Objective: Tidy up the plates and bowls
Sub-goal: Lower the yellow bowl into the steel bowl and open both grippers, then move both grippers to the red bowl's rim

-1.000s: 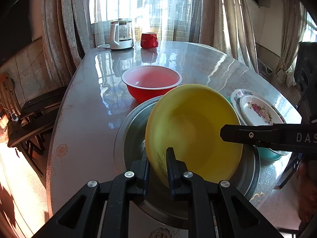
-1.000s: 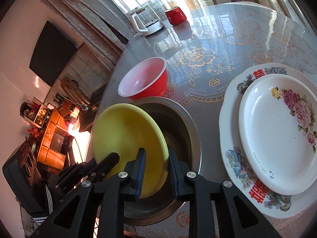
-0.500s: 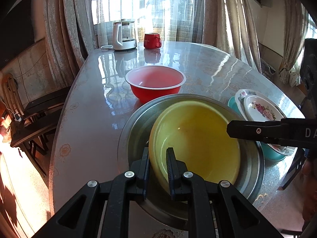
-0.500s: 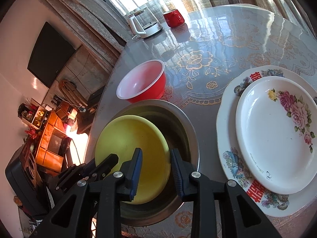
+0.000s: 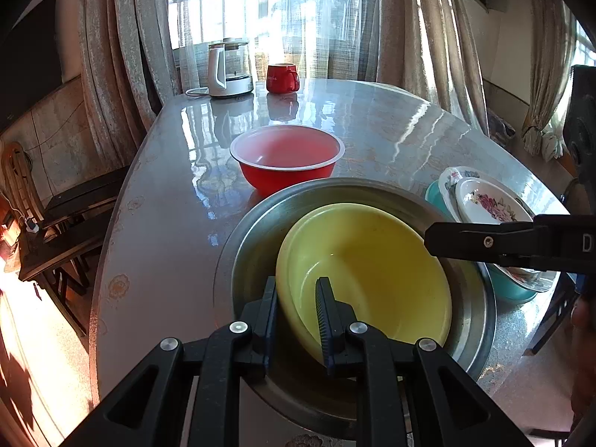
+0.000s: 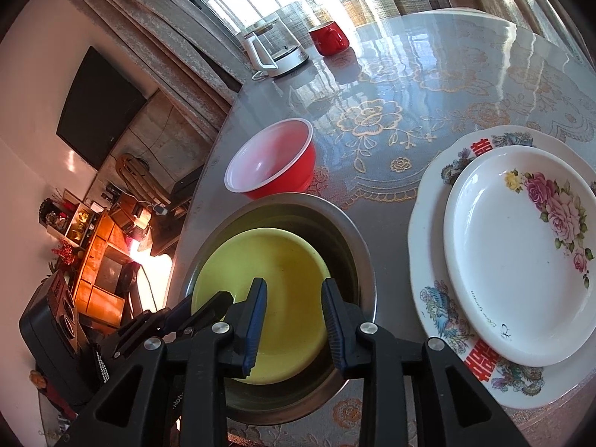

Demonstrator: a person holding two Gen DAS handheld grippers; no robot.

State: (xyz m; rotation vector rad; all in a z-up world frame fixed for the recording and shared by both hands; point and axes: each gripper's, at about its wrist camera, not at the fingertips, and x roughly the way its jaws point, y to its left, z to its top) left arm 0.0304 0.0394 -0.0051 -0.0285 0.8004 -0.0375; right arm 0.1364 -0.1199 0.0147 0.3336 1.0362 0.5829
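Note:
A yellow bowl (image 5: 372,272) (image 6: 272,298) rests inside a large steel basin (image 5: 257,231) (image 6: 346,231). My left gripper (image 5: 297,287) straddles the yellow bowl's near rim with its jaws slightly parted around it. My right gripper (image 6: 292,290) is open above the bowl, holding nothing; its finger (image 5: 484,242) shows in the left wrist view. A red bowl (image 5: 287,156) (image 6: 272,164) stands just beyond the basin. A flowered plate (image 6: 521,253) lies on a larger patterned plate (image 6: 432,260) to the right.
A white kettle (image 5: 227,69) (image 6: 273,48) and a red mug (image 5: 282,78) (image 6: 329,39) stand at the table's far end. A teal bowl (image 5: 510,290) sits under the plates. Chairs stand to the left of the table.
The yellow bowl went from held tilted upright to lying flat in the steel basin. My right gripper opened wider. My left gripper's jaws loosened on the rim.

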